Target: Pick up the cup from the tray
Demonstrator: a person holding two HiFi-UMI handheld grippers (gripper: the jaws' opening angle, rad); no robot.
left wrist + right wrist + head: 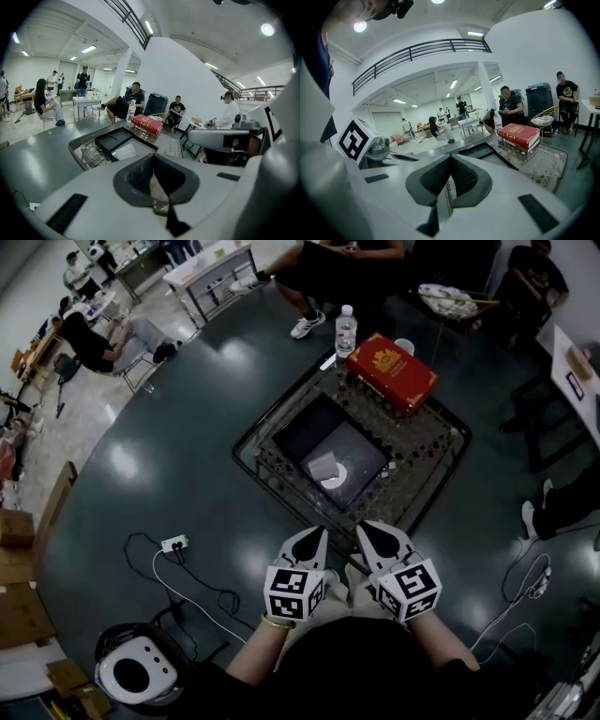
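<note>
A clear plastic cup (326, 471) lies on its side in a black tray (302, 434) on the glass-topped table. In the left gripper view the cup (123, 152) shows pale, on the tray (111, 138), just beyond the jaws. Both grippers hover side by side at the table's near edge, short of the tray. My left gripper (316, 533) is shut with nothing between its pads (140, 172). My right gripper (366, 529) is shut and empty too. The right gripper view shows the tray's edge (480, 151), but the cup is hidden there.
A red book (391, 372), a water bottle (346, 332) and a small white cup (404, 346) stand at the table's far end. The table has a wicker rim (258, 470). A power strip (173, 544) and cables lie on the floor at left. Seated people surround the area.
</note>
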